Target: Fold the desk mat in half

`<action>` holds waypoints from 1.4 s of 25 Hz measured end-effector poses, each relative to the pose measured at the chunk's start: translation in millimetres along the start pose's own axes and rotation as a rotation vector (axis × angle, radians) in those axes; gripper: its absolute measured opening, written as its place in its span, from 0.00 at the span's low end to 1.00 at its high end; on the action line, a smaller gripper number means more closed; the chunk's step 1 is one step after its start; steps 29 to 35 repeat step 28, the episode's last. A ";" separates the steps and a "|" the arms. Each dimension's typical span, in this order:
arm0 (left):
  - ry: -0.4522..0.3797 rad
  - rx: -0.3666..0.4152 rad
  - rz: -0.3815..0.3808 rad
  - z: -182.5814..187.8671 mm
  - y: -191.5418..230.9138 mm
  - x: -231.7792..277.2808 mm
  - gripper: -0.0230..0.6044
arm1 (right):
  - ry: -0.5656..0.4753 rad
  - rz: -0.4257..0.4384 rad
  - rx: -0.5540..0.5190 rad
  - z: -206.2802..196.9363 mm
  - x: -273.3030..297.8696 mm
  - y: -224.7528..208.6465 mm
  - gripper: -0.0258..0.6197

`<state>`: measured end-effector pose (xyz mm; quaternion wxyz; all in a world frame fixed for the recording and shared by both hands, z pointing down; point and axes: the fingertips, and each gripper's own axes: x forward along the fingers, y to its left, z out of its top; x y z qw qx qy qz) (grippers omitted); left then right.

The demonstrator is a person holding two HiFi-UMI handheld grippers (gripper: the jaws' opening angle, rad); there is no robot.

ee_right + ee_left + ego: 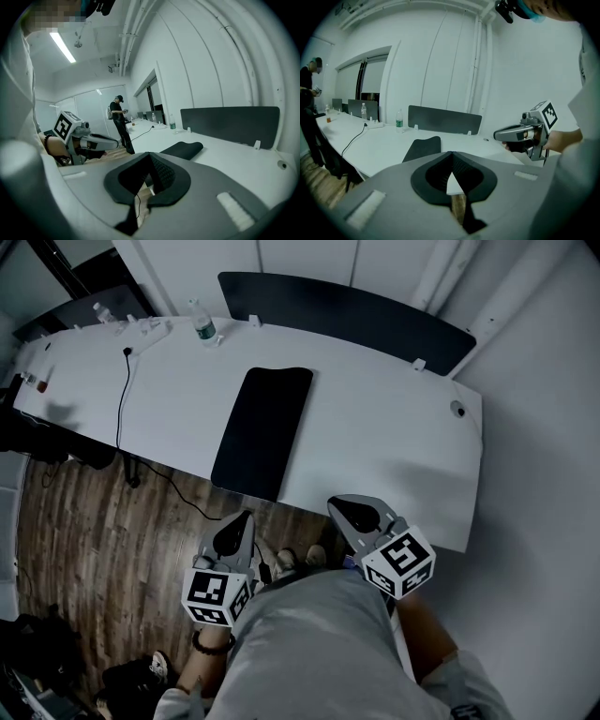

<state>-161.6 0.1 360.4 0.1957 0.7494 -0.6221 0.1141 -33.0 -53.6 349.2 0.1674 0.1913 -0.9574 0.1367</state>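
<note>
Left gripper (242,521) and right gripper (342,507) hover closed, empty; desk mat (264,427) lies flat on the white desk (384,427), long axis pointing from near edge toward the divider (347,310).

A dark rectangular desk mat (262,432) lies across the white desk (384,442), reaching its near edge.

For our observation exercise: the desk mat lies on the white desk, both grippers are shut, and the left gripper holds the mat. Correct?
No. The left gripper holds nothing; the head view shows it short of the desk, apart from the desk mat. The rest stands.
</note>
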 end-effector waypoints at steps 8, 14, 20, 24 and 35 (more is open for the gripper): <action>-0.014 0.003 0.004 7.1 -2.3 -4.6 0.06 | -0.032 0.002 0.005 10.0 -2.0 5.3 0.05; -0.031 -0.017 -0.003 6.5 -3.0 -5.5 0.06 | -0.028 -0.007 0.013 5.3 -1.1 4.1 0.05; -0.018 0.000 0.000 5.4 0.1 -8.4 0.06 | -0.021 -0.015 0.009 6.2 0.1 0.9 0.05; -0.018 -0.005 0.006 4.7 3.8 -10.0 0.06 | -0.019 -0.008 -0.001 7.8 2.8 2.7 0.05; -0.020 -0.002 0.005 5.9 5.1 -9.5 0.06 | -0.016 -0.003 -0.004 7.1 5.3 3.4 0.05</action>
